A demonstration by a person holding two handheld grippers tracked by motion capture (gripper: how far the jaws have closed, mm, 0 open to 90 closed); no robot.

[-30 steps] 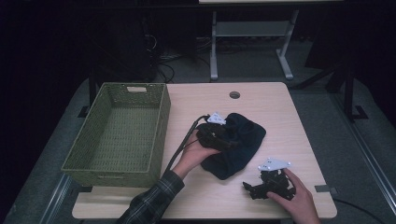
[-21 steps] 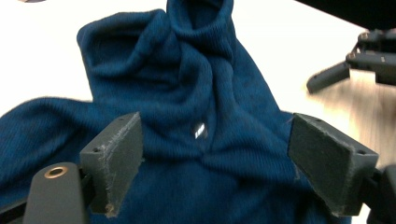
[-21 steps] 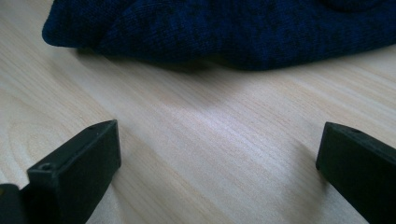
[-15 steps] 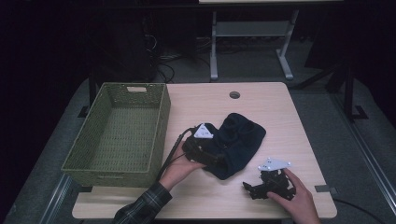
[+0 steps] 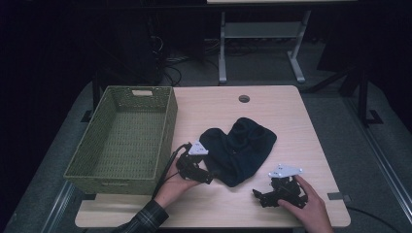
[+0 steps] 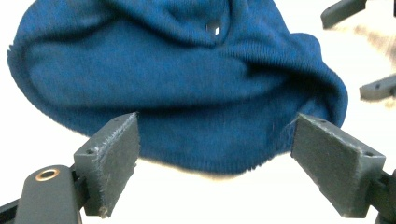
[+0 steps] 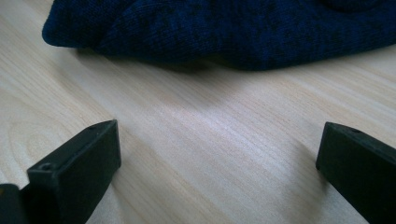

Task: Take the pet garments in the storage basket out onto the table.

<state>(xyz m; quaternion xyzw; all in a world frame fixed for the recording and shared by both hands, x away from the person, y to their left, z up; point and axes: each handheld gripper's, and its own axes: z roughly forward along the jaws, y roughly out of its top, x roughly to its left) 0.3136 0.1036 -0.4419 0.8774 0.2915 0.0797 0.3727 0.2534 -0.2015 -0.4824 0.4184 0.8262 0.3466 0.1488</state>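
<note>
A dark blue knitted cloth (image 5: 240, 148) lies crumpled in the middle of the wooden table (image 5: 272, 104). My left gripper (image 5: 205, 176) sits at the cloth's near-left edge, open. Its jaws have just been opening. In the left gripper view the blue cloth (image 6: 187, 79) lies just beyond the spread pads (image 6: 119, 158), and nothing is pinched between them. My right gripper (image 5: 261, 197) rests on the table near the front edge, open, pointing left. In the right gripper view the cloth (image 7: 233, 32) lies farther off, with bare wood between the jaws.
A green woven basket (image 5: 165, 131) stands at the table's left, with nothing visible inside. A round cable hole (image 5: 244, 98) is at the far side of the table. A person's hands and a plaid sleeve (image 5: 145, 221) come in from the bottom.
My left gripper has drawn back from on top of the cloth toward the near left and now sits at its edge. The cloth lies more spread out. The right gripper has stayed put.
</note>
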